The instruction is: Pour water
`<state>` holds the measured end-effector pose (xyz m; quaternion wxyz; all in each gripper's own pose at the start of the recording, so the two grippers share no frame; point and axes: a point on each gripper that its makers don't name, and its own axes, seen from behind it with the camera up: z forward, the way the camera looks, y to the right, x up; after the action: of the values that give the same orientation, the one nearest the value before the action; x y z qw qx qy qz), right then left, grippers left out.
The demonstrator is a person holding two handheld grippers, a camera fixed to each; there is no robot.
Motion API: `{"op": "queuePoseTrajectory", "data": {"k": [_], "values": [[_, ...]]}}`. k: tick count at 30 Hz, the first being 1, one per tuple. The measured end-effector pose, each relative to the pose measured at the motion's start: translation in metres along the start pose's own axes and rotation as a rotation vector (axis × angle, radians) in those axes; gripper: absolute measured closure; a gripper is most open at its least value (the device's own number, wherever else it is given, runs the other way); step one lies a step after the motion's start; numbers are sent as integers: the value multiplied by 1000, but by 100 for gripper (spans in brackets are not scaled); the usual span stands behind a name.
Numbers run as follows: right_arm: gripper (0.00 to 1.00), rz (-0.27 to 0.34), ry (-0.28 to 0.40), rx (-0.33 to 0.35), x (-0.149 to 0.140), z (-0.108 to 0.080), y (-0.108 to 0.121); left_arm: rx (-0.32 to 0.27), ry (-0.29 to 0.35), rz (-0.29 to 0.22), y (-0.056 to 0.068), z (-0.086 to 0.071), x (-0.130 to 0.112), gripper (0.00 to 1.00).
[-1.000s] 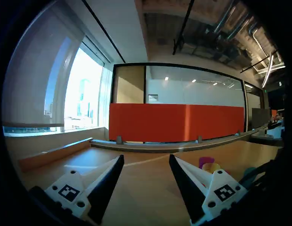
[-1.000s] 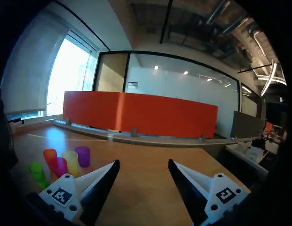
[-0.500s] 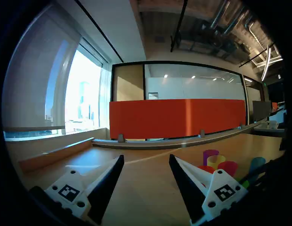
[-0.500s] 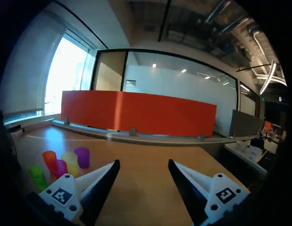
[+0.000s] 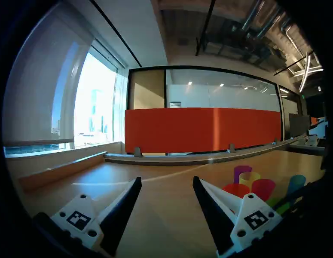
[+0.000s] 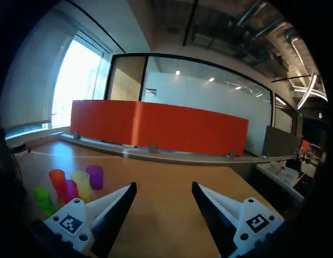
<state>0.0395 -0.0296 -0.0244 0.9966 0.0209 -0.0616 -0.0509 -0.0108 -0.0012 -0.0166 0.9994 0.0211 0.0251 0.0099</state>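
Left gripper [image 5: 166, 179]: spread wide, pinching nothing, poised low over the wooden table [image 5: 166, 223] with only bare wood in the gap. Off to the right of its right-hand finger [image 5: 218, 206], well outside that gap — a tight cluster. Closest, and partly hidden behind the finger, an orange cup [image 5: 233, 189]. Just behind it, a yellow cup [image 5: 249, 177] and a purple cup [image 5: 242, 170]. Beside those, a pink cup [image 5: 264, 187], then a blue cup [image 5: 297, 182] nearest the picture's edge. All upright, standing on the table.

Right gripper [image 6: 164, 185]: likewise spread, gripping nothing. Same cluster here, left of its left-hand finger [image 6: 110, 210] and apart from it — orange, pink, yellow and purple bunched together, with a green cup [image 6: 42, 198] a little nearer the edge. No telling whether any of them holds water.

Beyond the table, an orange partition [image 6: 157, 131], and on the left a bright window [image 5: 93, 112].
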Motion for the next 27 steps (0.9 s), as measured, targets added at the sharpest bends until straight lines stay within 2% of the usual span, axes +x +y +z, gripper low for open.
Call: {"op": "queuePoseTrajectory", "data": {"k": [12, 27], "values": [[0, -14, -9, -2, -2, 1, -1, 8, -19, -8, -5, 7, -12, 12], [0, -28, -7, 2, 1, -2, -3, 5, -39, -9, -5, 10, -18, 12]]}}
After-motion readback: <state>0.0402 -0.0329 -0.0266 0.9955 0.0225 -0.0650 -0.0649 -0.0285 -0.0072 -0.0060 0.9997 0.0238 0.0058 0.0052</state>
